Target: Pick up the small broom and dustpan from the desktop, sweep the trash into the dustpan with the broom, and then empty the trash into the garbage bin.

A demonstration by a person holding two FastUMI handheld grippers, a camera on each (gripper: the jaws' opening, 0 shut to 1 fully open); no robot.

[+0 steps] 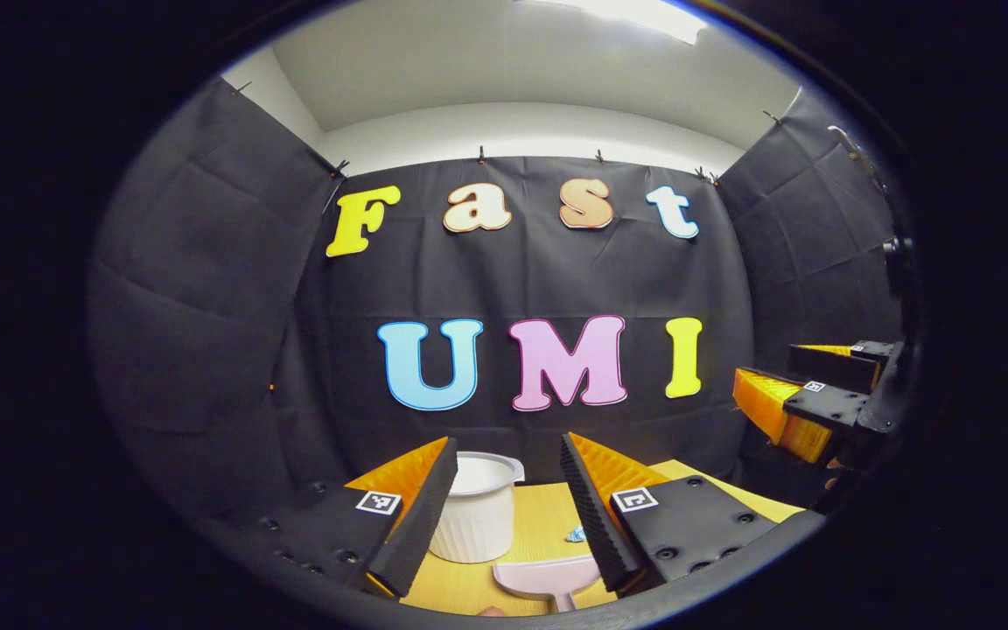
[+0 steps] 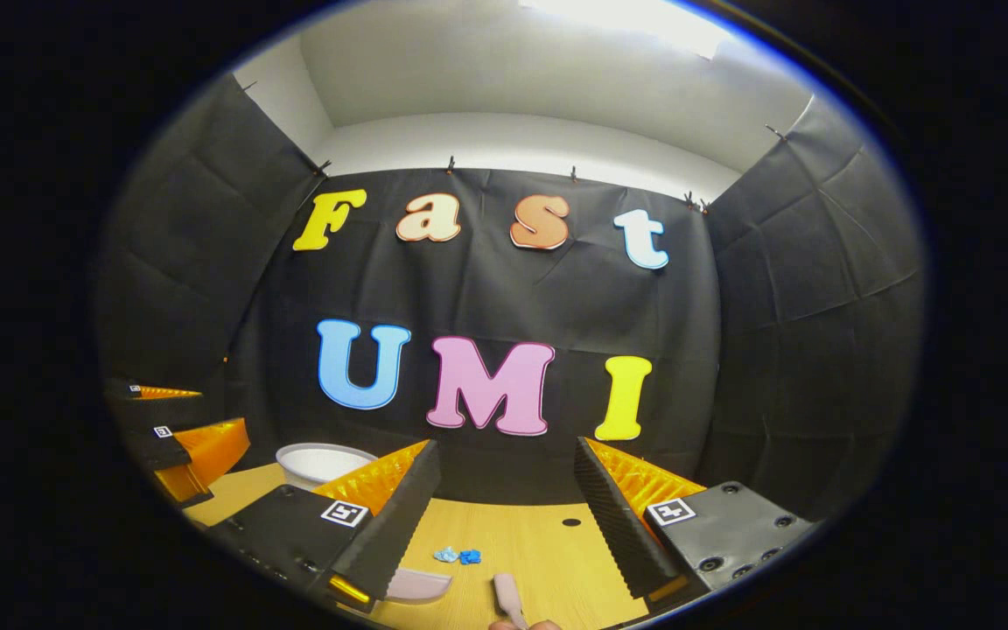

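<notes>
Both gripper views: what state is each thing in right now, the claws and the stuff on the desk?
Left gripper: open, holding nothing, above the desktop.
Right gripper: open, holding nothing.
Dustpan: lying on the desktop, ungripped.
Broom: pink handle lying on the desktop, ungripped.
Garbage bin: upright, open-topped; contents not visible.
Trash: blue scraps loose on the desktop, unswept.

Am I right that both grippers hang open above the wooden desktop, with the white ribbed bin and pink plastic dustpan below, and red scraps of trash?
Not quite: the scraps are blue, as the right gripper view shows. Otherwise, yes: left gripper, right gripper, white ribbed bin, pink plastic dustpan, wooden desktop.
</notes>
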